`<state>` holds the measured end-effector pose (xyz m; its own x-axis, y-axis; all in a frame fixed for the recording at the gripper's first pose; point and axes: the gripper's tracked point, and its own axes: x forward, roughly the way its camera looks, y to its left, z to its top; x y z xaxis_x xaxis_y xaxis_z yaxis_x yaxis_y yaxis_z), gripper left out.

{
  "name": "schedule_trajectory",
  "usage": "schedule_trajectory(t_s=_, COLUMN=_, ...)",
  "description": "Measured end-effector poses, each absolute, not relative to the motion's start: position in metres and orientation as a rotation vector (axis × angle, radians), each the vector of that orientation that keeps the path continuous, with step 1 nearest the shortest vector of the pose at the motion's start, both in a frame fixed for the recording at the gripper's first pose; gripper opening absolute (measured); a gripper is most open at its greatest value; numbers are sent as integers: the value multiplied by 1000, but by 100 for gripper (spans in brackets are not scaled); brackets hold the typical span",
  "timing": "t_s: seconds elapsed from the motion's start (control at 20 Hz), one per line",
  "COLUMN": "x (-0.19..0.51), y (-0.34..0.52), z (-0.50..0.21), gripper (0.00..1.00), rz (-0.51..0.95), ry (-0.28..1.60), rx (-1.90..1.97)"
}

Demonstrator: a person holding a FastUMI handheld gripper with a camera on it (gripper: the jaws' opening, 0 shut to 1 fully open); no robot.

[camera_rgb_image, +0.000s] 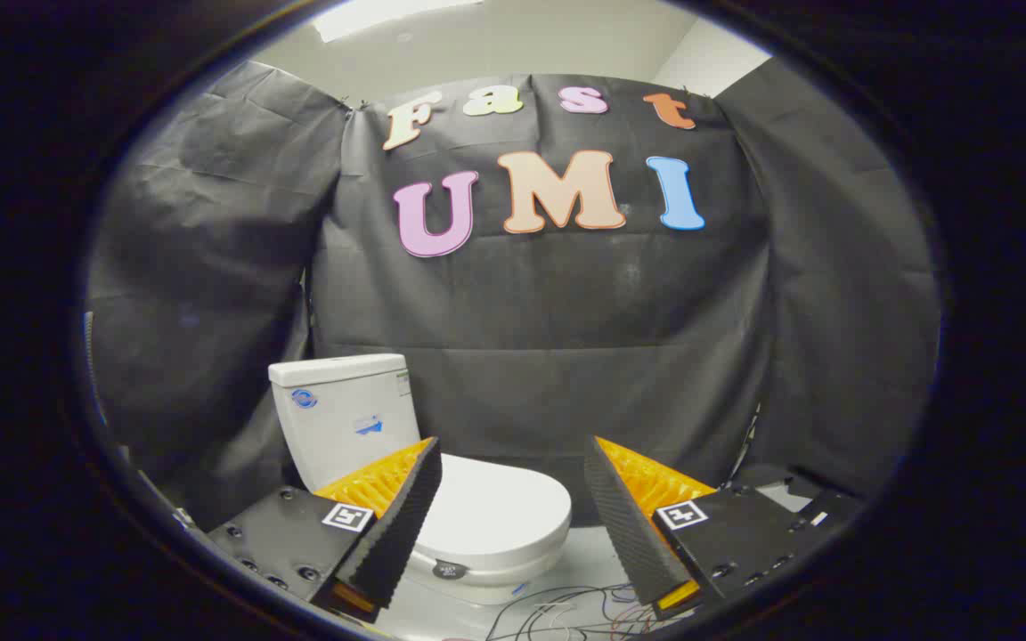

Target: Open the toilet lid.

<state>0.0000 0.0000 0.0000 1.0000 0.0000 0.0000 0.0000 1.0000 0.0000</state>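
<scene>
Two ridged black-and-orange fingers (388,525) sit closest, spread wide apart with nothing between them; the gripper (513,534) is open and touches nothing. Each finger mount carries a small square black-and-white marker (348,516).

Just beyond the fingers, partly behind the left one, stands the white toilet (477,534), its lid (500,507) lying flat and closed over the bowl. The tank (344,418) rises behind it against the black cloth wall (566,356). Loose wires (566,614) trail on the floor (584,552) beside the bowl's base.

The step in hand looks like the approach. To do it well, the gripper should probably come down and forward to the lid's front lip, slip one finger under that edge or pinch it lightly, then swing the lid up and back along its hinge arc toward the tank, not pull it straight up. Keeping clear of the wires seems wise.

As for writing: a round blue sticker (303,398) and a blue mark (369,425) show on the tank, and a dark round tag (448,570) sits on the bowl's front. All are too small to read.
</scene>
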Motion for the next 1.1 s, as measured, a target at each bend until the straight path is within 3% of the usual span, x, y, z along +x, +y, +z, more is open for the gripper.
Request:
schedule_trajectory(t_s=0.25, x=23, y=5, z=-2, gripper=100, rz=14, ry=6, rx=-4)
schedule_trajectory(t_s=0.6, x=60, y=34, z=17, gripper=99, rz=58, ry=-132, rx=62)
schedule_trajectory(t_s=1.1, x=90, y=42, z=-44, gripper=95, rz=-283, ry=-141, rx=466)
